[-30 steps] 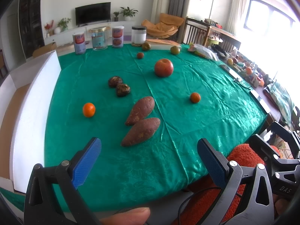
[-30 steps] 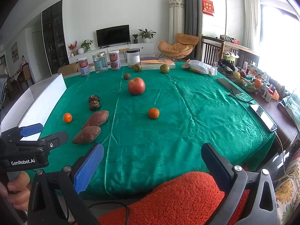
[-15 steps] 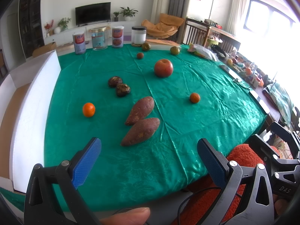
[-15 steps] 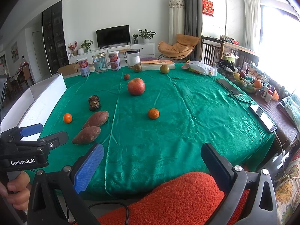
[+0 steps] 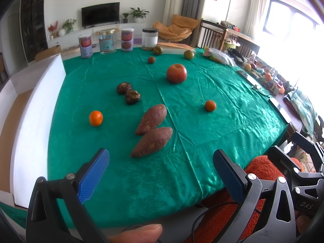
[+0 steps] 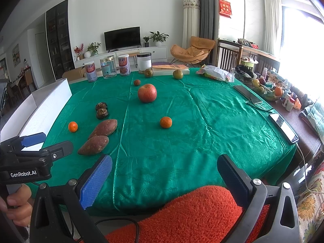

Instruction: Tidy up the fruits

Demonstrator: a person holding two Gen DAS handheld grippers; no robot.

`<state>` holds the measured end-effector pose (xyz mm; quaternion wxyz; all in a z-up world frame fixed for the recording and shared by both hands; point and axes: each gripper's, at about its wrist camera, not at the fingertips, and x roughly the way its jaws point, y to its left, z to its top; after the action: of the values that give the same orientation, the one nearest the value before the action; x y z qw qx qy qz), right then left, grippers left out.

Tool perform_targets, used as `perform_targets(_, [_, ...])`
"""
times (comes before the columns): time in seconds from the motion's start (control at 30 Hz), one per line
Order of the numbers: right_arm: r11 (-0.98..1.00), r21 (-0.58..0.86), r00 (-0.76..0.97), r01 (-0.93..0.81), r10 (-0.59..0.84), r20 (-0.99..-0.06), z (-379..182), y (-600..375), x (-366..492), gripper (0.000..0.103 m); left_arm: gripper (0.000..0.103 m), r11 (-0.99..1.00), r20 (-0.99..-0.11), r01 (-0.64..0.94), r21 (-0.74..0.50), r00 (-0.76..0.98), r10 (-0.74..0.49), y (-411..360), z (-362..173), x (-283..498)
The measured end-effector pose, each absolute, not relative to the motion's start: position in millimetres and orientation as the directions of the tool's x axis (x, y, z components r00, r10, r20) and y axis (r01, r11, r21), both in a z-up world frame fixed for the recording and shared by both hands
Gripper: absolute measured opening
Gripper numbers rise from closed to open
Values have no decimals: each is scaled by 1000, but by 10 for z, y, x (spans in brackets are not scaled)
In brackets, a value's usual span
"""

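On the green tablecloth (image 5: 222,93) the produce lies scattered, none of it grouped. A red apple (image 5: 176,73) sits toward the far middle, with a small dark-red fruit (image 5: 151,60) behind it and two green-brown fruits (image 5: 157,50) near the far edge, well apart from each other. Two dark wrinkled fruits (image 5: 127,92) touch each other left of centre. Two sweet potatoes (image 5: 151,129) lie side by side, just touching, nearest the front edge. One orange tangerine (image 5: 96,118) rests to their left, beside a white foam box (image 5: 34,109); a second tangerine (image 5: 210,105) rests to their right, well apart. Four jars and cans (image 5: 113,40) stand in a row along the far edge. The left gripper (image 5: 161,174) is held over the near table edge, blue pads spread wide, nothing between them. The right gripper (image 6: 165,179) is likewise spread wide and empty, above an orange fuzzy cushion (image 6: 192,212).
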<state>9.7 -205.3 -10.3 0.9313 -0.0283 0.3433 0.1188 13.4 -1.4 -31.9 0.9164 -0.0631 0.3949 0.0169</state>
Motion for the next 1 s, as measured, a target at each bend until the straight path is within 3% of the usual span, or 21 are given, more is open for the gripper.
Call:
perform_targets(0.2, [970, -2, 754, -242, 187, -630, -51, -2078, 93, 103, 102, 992, -730, -80, -100, 684, -18, -11, -319, 132])
perform_targets(0.27, [980, -108, 813, -168, 75, -577, 90, -2181, 91, 103, 102, 992, -736, -86, -96, 677, -12, 5, -326, 108])
perform_targets(0.37, [942, -332, 872, 53, -206, -445, 410, -2396, 114, 103, 102, 990, -752, -110, -92, 660, 3, 98, -378, 54])
perform_targets(0.43, [903, -424, 851, 67, -273, -448, 513, -2446, 208, 103, 102, 987, -762, -137, -78, 647, 30, 201, -458, 17])
perform_targets(0.5, [932, -360, 826, -36, -175, -535, 499, -2463, 270, 103, 102, 984, -778, -166, -68, 626, 52, 287, -582, 24])
perform_targets(0.6, [975, -46, 725, -216, 129, -677, 230, -2430, 381, 103, 102, 978, -800, -200, -51, 595, 79, 379, -803, 112])
perform_targets(0.67, [969, 66, 657, -238, 210, -724, -93, -2310, 471, 103, 102, 977, -812, -209, -29, 575, 99, 389, -955, 208])
perform_targets(0.8, [958, 92, 635, -273, 251, -731, -432, -2085, 513, 103, 102, 975, -833, -224, 17, 536, 138, 444, -1232, 361])
perform_targets(1.0, [954, 61, 665, -294, 250, -704, -510, -1969, 438, 103, 103, 966, -832, -258, 4, 535, 146, 554, -1365, 387])
